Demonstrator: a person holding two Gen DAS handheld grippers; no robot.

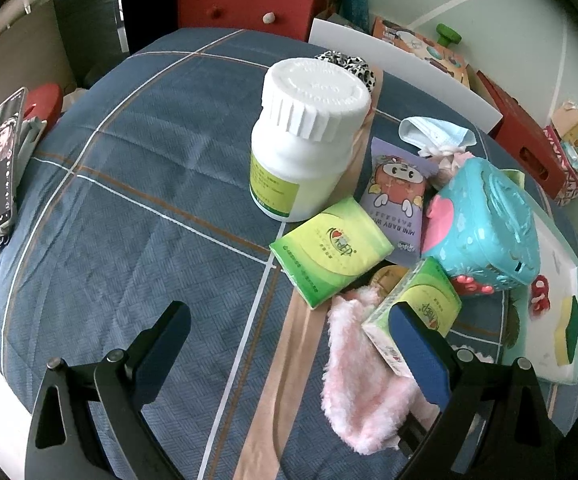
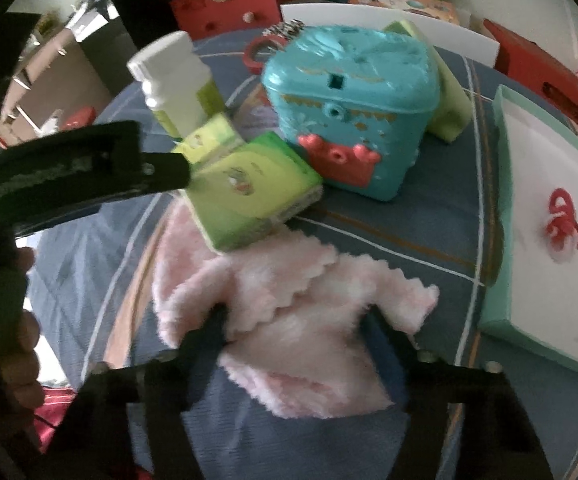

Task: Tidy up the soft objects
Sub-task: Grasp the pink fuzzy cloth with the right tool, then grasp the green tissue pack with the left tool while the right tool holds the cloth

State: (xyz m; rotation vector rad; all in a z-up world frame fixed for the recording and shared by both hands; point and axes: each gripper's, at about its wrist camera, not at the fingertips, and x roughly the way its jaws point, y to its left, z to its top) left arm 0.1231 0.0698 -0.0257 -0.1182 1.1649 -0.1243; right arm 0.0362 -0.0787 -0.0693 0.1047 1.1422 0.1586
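The pink fluffy cloth (image 2: 289, 320) looked shaggy and crumpled, with a scalloped edge, lying on the blue plaid tablecloth (image 1: 129, 200) at the near right of the table. My right gripper (image 2: 293, 328) had its fingers around the cloth's near part, though blur kept me from judging how firmly they pinched it. My left gripper (image 1: 289, 344) stood wide open and held nothing; its right finger (image 1: 417, 352) sat against a green tissue pack (image 1: 417, 312) that rested on the cloth's far end.

A second green tissue pack (image 1: 329, 256) lay just beyond, beside the white pill bottle (image 1: 309, 136) and the purple baby-wipes packet (image 1: 397, 204). The teal toy chest (image 1: 485, 224) stood just right of them, a blue face mask (image 1: 437, 132) behind it. The white tray (image 2: 549, 240) lay along the right edge, holding a red hair tie (image 2: 561, 220).

The table's left half offered open cloth, with a phone (image 1: 1, 164) propped at its far left rim.
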